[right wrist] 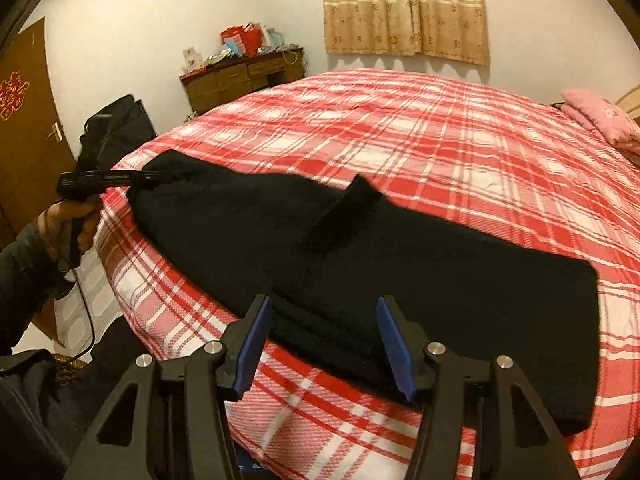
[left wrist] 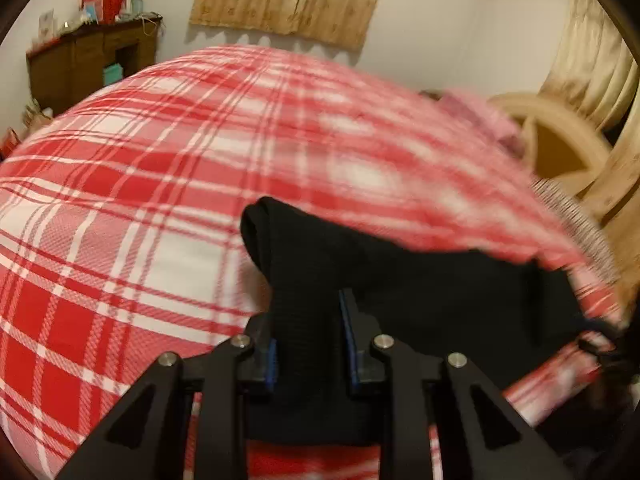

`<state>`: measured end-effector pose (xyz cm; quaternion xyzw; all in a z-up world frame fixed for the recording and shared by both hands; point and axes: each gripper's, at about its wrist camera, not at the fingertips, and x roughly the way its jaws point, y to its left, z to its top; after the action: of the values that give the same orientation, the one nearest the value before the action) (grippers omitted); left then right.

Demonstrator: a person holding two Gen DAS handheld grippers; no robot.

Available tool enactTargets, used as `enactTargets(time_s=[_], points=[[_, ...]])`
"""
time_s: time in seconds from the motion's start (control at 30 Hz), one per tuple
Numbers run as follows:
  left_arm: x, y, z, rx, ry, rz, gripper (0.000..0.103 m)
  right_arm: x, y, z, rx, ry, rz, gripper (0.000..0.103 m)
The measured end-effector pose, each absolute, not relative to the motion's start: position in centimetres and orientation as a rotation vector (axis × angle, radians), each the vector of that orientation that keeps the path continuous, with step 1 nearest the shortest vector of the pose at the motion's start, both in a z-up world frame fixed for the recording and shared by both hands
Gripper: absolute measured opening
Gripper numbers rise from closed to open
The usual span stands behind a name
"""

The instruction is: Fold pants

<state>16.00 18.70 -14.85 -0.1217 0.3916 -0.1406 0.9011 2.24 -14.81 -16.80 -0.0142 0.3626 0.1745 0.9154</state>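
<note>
At the far left of the right wrist view a brown door (right wrist: 28, 128) stands behind a person's left hand (right wrist: 70, 220), which grips the handle of the left gripper (right wrist: 158, 176) out beyond the bed's left edge, with a cable hanging down from it toward the floor. That gripper reaches level across to the left end of the black pants (right wrist: 420, 264), and its tip touches the cloth there. In its own wrist view the left gripper (left wrist: 308, 340) has its 2 blue-padded fingers (left wrist: 347, 320) drawn narrow with a thick fold of the black cloth filling the gap between them, the pads pressing on it, and the cloth is raised into a hump above the jaws. The pants lie lengthwise along the near edge of the red and white plaid bedspread (right wrist: 440, 132), spread mostly flat, dark and ribbed, with 1 small flap turned up near the middle and a squared end at the right. The near edge of the bed curves down just below them, so little room is left on that side, while the whole far half of the bedspread is open up to the wall. A wooden dresser (right wrist: 244, 76) piled with red bags stands past the far left corner, a beige curtain (right wrist: 404, 4) hangs on the back wall, and a pink pillow (right wrist: 596, 116) lies at the far right edge. The right gripper (right wrist: 324, 344) points downward over the near middle of the pants, its 2 blue pads set moderately wide and straddling a thick layered edge of the cloth without pressing on it.
</note>
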Motion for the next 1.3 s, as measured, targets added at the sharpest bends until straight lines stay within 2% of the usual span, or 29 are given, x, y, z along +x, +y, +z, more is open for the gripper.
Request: enactTargets(time_s=[0.13,0.3,0.47,0.73,1.13,1.2,1.27,1.3], points=[[14.4,16.4,-9.9,-0.34,0.724,-0.419,0.025,2.3,-17.0,-16.3,0.001,0.739,0.291,0.056],[13.4,9.0,-4.0,-0.299,0.633,-0.588,0.025,1.9,-20.5,-15.4,0.055,0.726,0.2,0.056],[14.4,1.1,-1.8,-0.227,0.629,-0.709,0.025,0.5,-24.3,-14.3,0.14,0.688,0.128,0.056],[15.2,-9.8,-2.5,-0.084,0.71,-0.814,0.025,-2.3,-30.1,-14.3,0.233,0.647,0.007,0.056],[13.9,-23.1,-10.7,0.213,0.776,-0.837,0.028,-3.4,-34.5,-15.9,0.36,0.645,-0.091,0.056],[13.0,-24.4,-11.3,0.256,0.767,-0.847,0.037,-3.3,-34.5,-16.4,0.37,0.648,-0.087,0.056],[11.6,-24.9,-11.0,0.283,0.72,-0.879,0.038,-3.2,-34.6,-16.6,0.378,0.645,-0.088,0.056],[11.1,-24.8,-10.6,0.289,0.697,-0.895,0.046,-3.3,-34.7,-16.5,0.382,0.637,-0.091,0.056]])
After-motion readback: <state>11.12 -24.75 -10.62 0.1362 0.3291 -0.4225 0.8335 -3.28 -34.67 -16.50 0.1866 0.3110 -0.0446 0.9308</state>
